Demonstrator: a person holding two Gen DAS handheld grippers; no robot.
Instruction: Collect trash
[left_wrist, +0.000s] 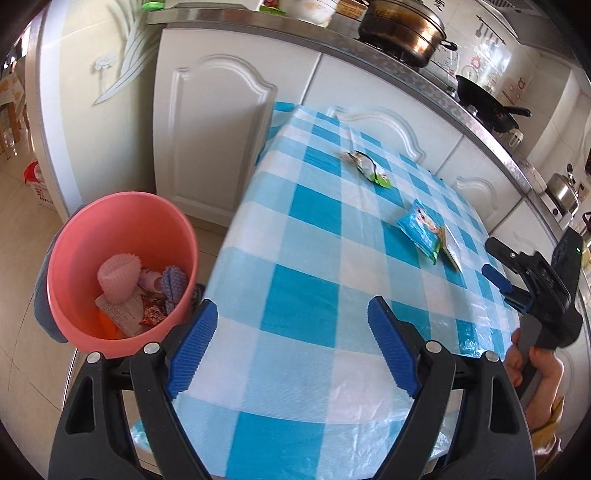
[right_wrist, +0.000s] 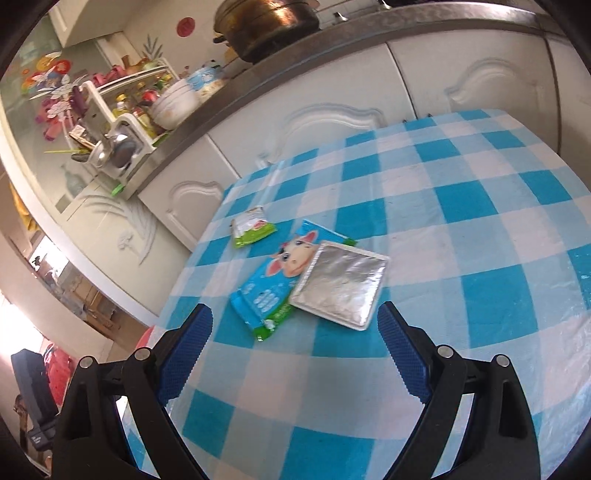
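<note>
A pink bin (left_wrist: 88, 236) stands on the floor left of the table and holds several pieces of trash (left_wrist: 136, 291). On the blue checked tablecloth (left_wrist: 314, 258) lie a green-white wrapper (left_wrist: 369, 168), a blue cow-print packet (left_wrist: 421, 229) and a silver foil pouch (right_wrist: 340, 284) that overlaps it. The packet (right_wrist: 280, 280) and wrapper (right_wrist: 251, 230) also show in the right wrist view. My left gripper (left_wrist: 291, 317) is open and empty over the table's near edge beside the bin. My right gripper (right_wrist: 295, 325) is open and empty just short of the packet and pouch; it also shows in the left wrist view (left_wrist: 495, 266).
White kitchen cabinets (left_wrist: 218, 122) and a steel counter edge (left_wrist: 406, 62) run behind the table, with a pot (left_wrist: 402, 29) and a black pan (left_wrist: 484, 103) on top. A dish rack (right_wrist: 118, 122) stands on the counter. Tiled floor (left_wrist: 22, 295) lies left of the bin.
</note>
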